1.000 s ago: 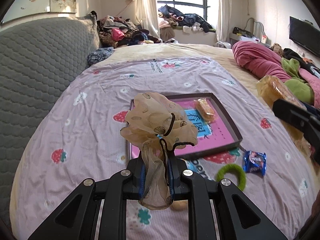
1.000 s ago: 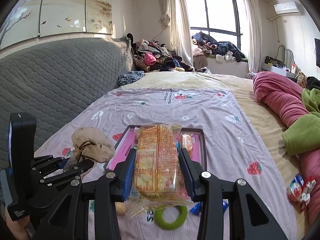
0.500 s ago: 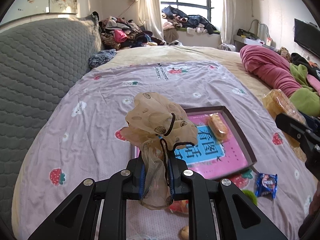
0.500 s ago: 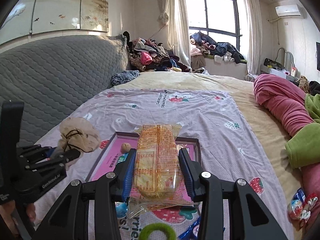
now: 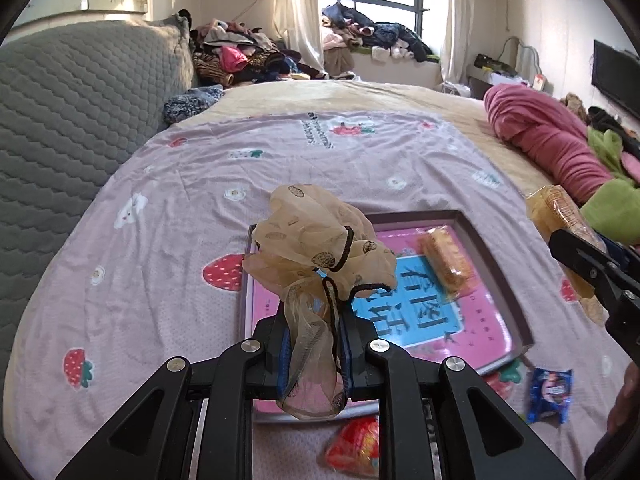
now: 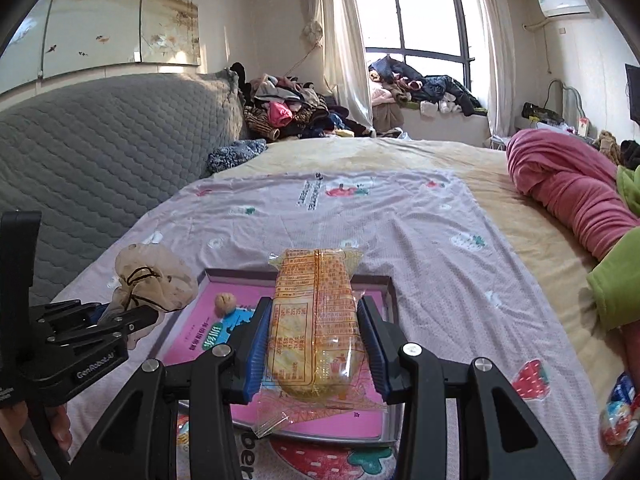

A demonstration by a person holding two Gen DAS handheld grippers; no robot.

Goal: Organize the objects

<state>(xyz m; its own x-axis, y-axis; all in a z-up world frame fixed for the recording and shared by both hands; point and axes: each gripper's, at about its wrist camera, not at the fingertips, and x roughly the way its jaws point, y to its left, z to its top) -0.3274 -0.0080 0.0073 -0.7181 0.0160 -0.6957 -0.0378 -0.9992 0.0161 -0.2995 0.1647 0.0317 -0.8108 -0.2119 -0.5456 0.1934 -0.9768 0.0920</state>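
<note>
- A beige sheer scrunchie with a black cord is clamped between the fingers of the left tool; its gathered tail hangs down between the blue pads, and its puffed body rises above the fingertips.
- The scrunchie is held over the near left part of a shallow tray, whose dark rim frames a pink and blue printed base.
- A wrapped pastry is seen lying inside the tray, toward its far right side.
- A large yellow printed snack packet is gripped lengthwise by the right tool, with both blue pads pressed against its sides; it juts forward past the fingertips.
- The packet is held above the tray, over its near middle.
- A small round tan item, possibly a walnut, rests on the tray base left of the packet.
- In the right wrist view the left tool is seen at the left edge of the tray with the scrunchie in it.
- A blue snack wrapper and a red packet lie on the strawberry-print bedsheet, just outside the near edge of the tray.
</note>
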